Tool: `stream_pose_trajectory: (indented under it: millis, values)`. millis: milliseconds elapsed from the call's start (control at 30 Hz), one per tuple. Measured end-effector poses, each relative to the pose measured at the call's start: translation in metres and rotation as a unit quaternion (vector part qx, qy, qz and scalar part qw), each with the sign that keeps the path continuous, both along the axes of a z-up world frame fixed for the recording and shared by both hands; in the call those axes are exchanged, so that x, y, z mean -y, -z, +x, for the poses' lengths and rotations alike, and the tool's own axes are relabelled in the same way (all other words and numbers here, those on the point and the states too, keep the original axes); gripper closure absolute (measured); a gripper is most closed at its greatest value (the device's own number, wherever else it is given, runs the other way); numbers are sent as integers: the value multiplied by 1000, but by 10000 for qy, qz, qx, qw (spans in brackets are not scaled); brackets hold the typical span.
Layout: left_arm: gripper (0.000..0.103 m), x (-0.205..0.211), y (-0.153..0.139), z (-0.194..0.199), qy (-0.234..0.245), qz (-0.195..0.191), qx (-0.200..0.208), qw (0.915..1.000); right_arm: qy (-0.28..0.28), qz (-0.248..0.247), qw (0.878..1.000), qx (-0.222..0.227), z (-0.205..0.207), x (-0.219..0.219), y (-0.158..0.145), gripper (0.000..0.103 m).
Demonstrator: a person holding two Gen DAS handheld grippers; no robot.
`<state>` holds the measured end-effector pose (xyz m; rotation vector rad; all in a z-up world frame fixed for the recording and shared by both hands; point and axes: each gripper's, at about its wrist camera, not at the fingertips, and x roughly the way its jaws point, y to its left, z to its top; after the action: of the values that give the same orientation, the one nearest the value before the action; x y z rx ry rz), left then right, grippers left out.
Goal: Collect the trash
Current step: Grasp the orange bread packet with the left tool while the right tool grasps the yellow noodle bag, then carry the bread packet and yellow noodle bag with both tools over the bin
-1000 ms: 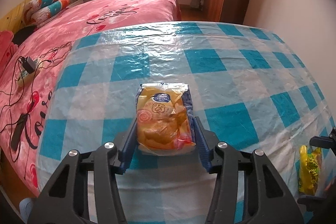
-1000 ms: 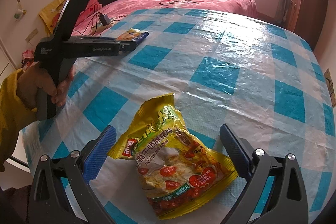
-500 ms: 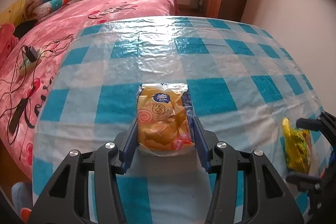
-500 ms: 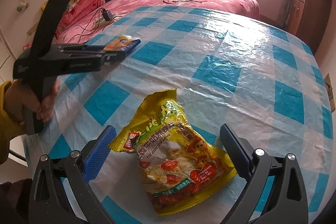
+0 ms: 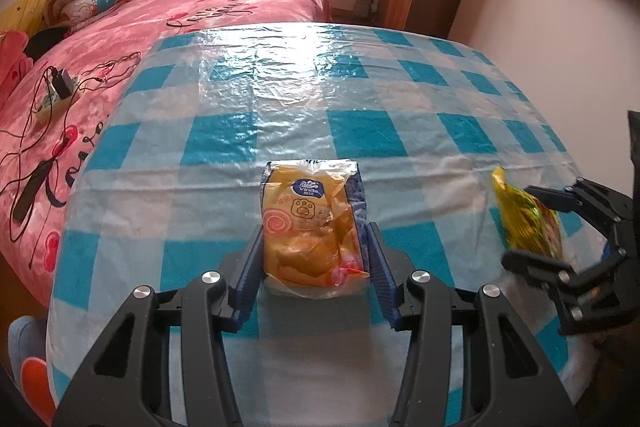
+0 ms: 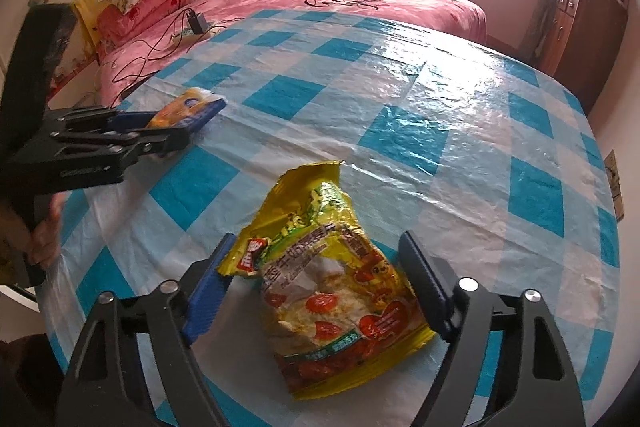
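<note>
Two claws, two pieces of trash on the checked table.

The left gripper [image 5: 314,267] is clamped on a crinkly orange plastic tissue pack [image 5: 310,227], with its blue pads pressing both sides, and holds the pack over the table with the shiny blue-and-white checked plastic cloth [image 5: 280,99]. The right gripper [image 6: 316,287] is closing its jaws around a torn yellow foil noodle wrapper with red tomatoes on it [image 6: 332,291], which lies flat on the cloth. The left pad touches the wrapper's corner, but the right pad is still just beside it, so the wrapper is not squeezed yet. A person's hand [image 6: 46,231] holds the handle of the left gripper at the table's near edge. Behind the table is a bed with a pink blanket [image 5: 120,39], and a black charger with thin wires [image 5: 60,87] lies on it.
</note>
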<state>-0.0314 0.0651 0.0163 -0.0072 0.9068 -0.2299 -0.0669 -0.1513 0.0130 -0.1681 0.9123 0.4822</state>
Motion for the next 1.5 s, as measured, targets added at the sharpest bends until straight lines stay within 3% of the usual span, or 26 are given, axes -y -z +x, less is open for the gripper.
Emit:
stream_pose_trajectory:
  millis: [267, 767, 1167, 1500]
  values:
    - [53, -12, -4, -30, -38, -178, 3, 9998, 167, 349, 9992, -58, 2, 12, -3, 37]
    - [53, -51, -9, -81, -192, -497, 29, 9986, 369, 281, 9988, 137, -1, 5, -7, 55]
    - [53, -99, -12, -105, -600, -669, 126, 9959, 473, 565, 9972, 119, -5, -14, -13, 60]
    - [53, -141, -12, -121, -1013, -735, 203, 9919, 175, 871, 9960, -35, -15, -52, -15, 63]
